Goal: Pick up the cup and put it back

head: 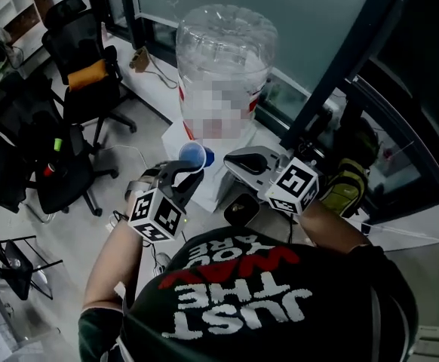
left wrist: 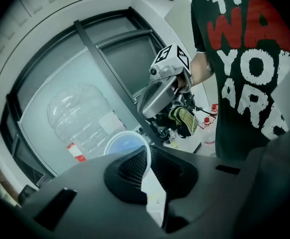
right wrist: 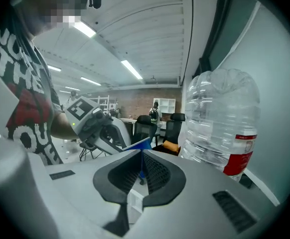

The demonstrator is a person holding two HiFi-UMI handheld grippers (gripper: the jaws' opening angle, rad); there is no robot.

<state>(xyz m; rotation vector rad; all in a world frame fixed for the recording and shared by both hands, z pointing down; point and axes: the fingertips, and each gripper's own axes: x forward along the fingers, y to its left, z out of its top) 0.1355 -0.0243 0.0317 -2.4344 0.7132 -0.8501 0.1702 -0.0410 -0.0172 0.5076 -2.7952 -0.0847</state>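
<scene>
Blue cup (head: 194, 155) is mouth-up, long axis near vertical w/ slight tilt, just in front of the big water bottle (head: 223, 62), left gripper (head: 189, 173) angled slightly down, jaws pinching its rim wall; right gripper (head: 238, 159) beside cup, jaws together, empty

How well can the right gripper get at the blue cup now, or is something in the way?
Probably yes: the right gripper is close beside the blue cup with nothing between them. However, its jaws are shut, and the left gripper clamps the cup's wall.
</scene>
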